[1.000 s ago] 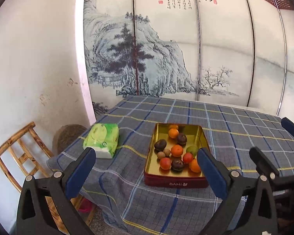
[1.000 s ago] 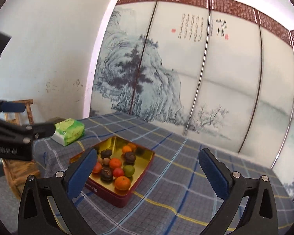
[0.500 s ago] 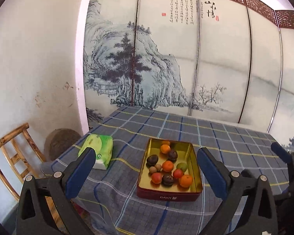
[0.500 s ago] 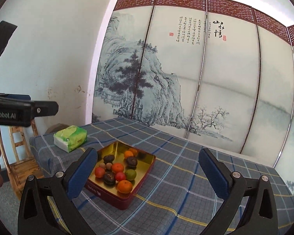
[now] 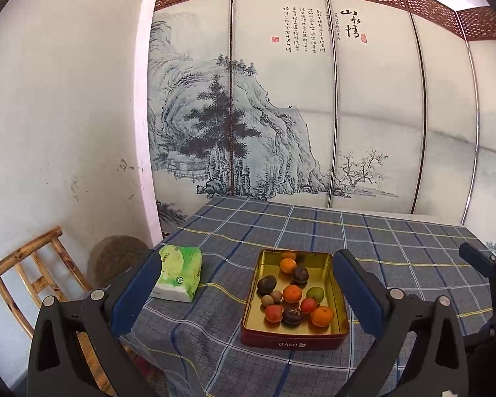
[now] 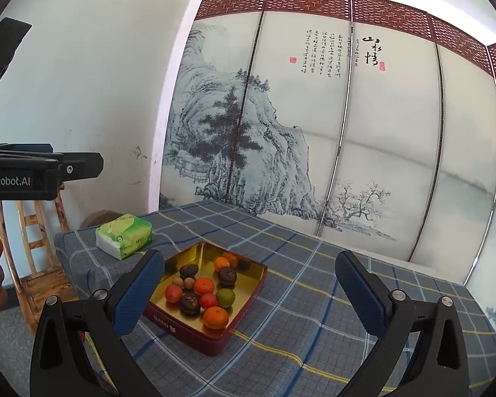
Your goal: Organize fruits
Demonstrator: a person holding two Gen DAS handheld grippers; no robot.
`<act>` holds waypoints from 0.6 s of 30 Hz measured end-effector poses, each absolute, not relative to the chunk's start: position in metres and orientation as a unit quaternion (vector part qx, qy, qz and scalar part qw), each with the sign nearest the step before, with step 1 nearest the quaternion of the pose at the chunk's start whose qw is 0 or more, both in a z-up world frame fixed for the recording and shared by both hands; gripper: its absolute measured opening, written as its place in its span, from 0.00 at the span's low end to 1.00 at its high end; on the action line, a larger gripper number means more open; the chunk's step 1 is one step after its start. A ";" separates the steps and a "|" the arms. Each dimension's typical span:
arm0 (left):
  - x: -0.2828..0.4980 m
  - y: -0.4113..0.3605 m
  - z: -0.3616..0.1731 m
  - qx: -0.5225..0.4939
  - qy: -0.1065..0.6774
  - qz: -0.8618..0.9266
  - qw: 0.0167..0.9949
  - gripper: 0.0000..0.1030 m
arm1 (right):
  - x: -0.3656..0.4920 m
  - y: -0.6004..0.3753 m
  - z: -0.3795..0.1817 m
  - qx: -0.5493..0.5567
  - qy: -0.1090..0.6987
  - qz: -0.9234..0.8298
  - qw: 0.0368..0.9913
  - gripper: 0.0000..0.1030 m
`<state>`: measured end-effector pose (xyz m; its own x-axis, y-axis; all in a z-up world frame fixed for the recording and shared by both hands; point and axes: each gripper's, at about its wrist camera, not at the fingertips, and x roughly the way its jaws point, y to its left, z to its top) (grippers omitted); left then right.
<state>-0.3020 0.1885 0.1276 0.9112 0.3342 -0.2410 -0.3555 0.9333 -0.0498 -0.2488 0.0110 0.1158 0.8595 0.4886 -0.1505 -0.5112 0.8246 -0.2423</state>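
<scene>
From the left wrist view, the left gripper (image 5: 248, 289) hangs above the near edge of the table (image 5: 396, 241), its blue pads spread wide with nothing between them. The tin (image 5: 294, 337), red outside and gold inside, stands near the table's near edge, in the middle. In it lie the fruits (image 5: 292, 292): oranges, red ones, a green one, dark brown ones and two small tan ones, loose on the tin's floor. A tissue pack (image 5: 178, 273) lies by the table's left edge, well apart from the tin. A wooden chair (image 5: 26, 271) stands left of the table, and a painted screen (image 5: 314, 99) rises behind its far edge. The right gripper (image 5: 479, 264) shows in part at the right; whether it is spread cannot be told here.

From the right wrist view, the right gripper (image 6: 249, 289) hangs released above the table (image 6: 347, 297), pads wide and empty. The tin (image 6: 248, 304) sits toward the table's left part, the fruits (image 6: 203, 286) inside it. The tissue pack (image 6: 124, 235) lies near the far left corner. The left gripper's body (image 6: 33, 173) reaches in from the left.
</scene>
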 end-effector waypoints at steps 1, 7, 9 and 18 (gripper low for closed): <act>-0.301 0.188 0.127 -0.045 0.117 0.177 0.976 1.00 | -0.249 0.011 0.116 -0.138 0.041 0.262 0.954 1.00; -0.300 0.186 0.125 -0.044 0.122 0.178 0.975 1.00 | -0.249 0.012 0.116 -0.139 0.044 0.262 0.954 1.00; -0.299 0.186 0.123 -0.044 0.123 0.178 0.975 1.00 | -0.250 0.013 0.117 -0.138 0.046 0.264 0.953 1.00; -0.298 0.186 0.121 -0.043 0.127 0.177 0.975 1.00 | -0.252 0.013 0.118 -0.139 0.047 0.267 0.952 1.00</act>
<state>-0.2980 0.1858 0.1210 0.9055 0.3336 -0.2625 -0.3554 0.9339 -0.0394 -0.2519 0.0127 0.1176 0.8525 0.4961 -0.1646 -0.5225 0.8183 -0.2398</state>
